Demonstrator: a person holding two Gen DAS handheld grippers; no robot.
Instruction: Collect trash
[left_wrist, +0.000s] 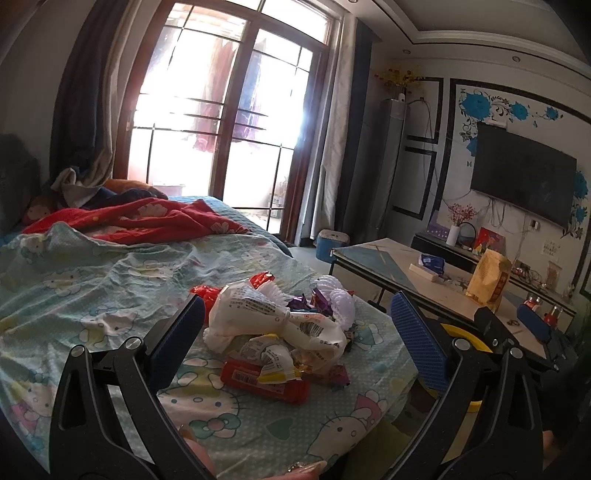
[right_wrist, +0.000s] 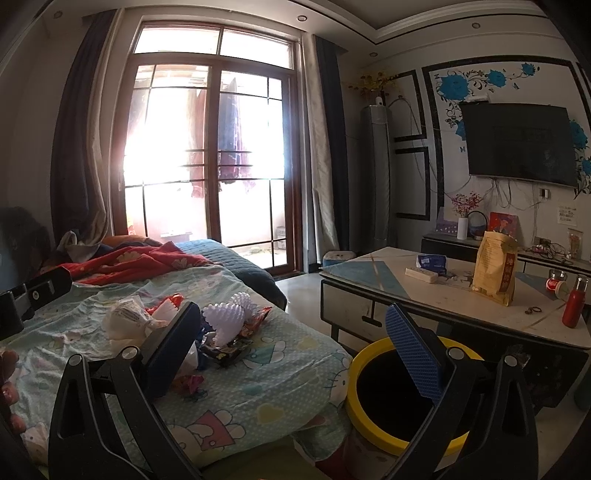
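A pile of trash lies on the cartoon-print bedsheet: a white crumpled bag, a red wrapper, purple wrappers and white foam nets. My left gripper is open and empty, its blue pads on either side of the pile, just in front of it. My right gripper is open and empty, above the bed's edge and the yellow-rimmed bin. The pile lies behind its left finger, with a white foam net in plain sight.
The bin stands on the floor between the bed and a low table that carries a yellow bag, a tissue pack, a red bottle and a jar. A red blanket lies further up the bed. A TV hangs on the right wall.
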